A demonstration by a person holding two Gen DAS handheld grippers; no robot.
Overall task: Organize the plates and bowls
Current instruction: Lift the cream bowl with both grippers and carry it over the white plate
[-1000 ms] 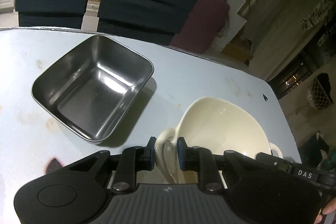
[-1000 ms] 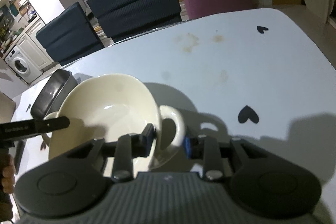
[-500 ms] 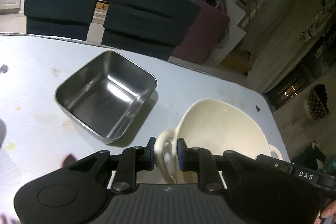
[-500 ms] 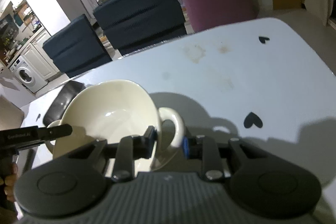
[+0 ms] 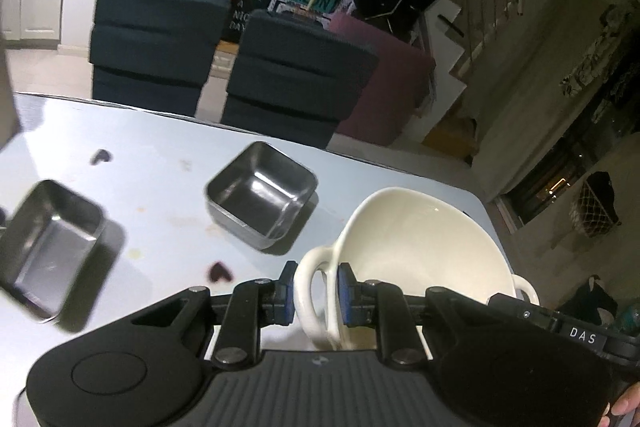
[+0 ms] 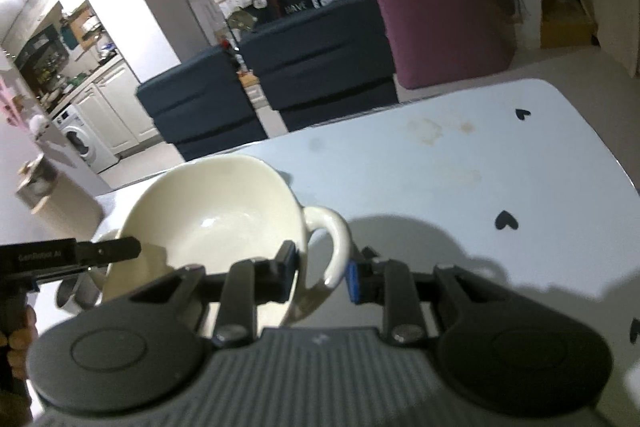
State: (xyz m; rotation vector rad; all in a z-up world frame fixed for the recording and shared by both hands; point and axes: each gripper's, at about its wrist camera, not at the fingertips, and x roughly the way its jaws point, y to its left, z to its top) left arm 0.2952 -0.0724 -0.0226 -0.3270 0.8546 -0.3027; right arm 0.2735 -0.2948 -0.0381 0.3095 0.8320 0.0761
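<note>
A cream two-handled bowl (image 5: pixel 420 247) is held between both grippers, above the pale blue table (image 5: pixel 160 187). My left gripper (image 5: pixel 316 291) is shut on the bowl's left handle. My right gripper (image 6: pixel 322 273) is shut on the bowl's right handle (image 6: pixel 334 239); the bowl (image 6: pixel 212 211) fills that view's centre-left. A square steel bowl (image 5: pixel 262 193) sits on the table ahead of the left gripper. A second steel bowl (image 5: pixel 44 243) sits at the far left. The left gripper's body shows at the left edge of the right wrist view (image 6: pixel 60 255).
Two dark blue chairs (image 5: pixel 296 79) and a maroon chair (image 5: pixel 384 87) stand behind the table's far edge. Black heart stickers (image 6: pixel 506 221) and stains mark the tabletop. The table's right edge and rounded corner (image 6: pixel 600 131) are close by.
Both grippers have risen with the cream bowl, so the table looks farther away. The steel bowl appears smaller and a second steel bowl has come into view at left.
</note>
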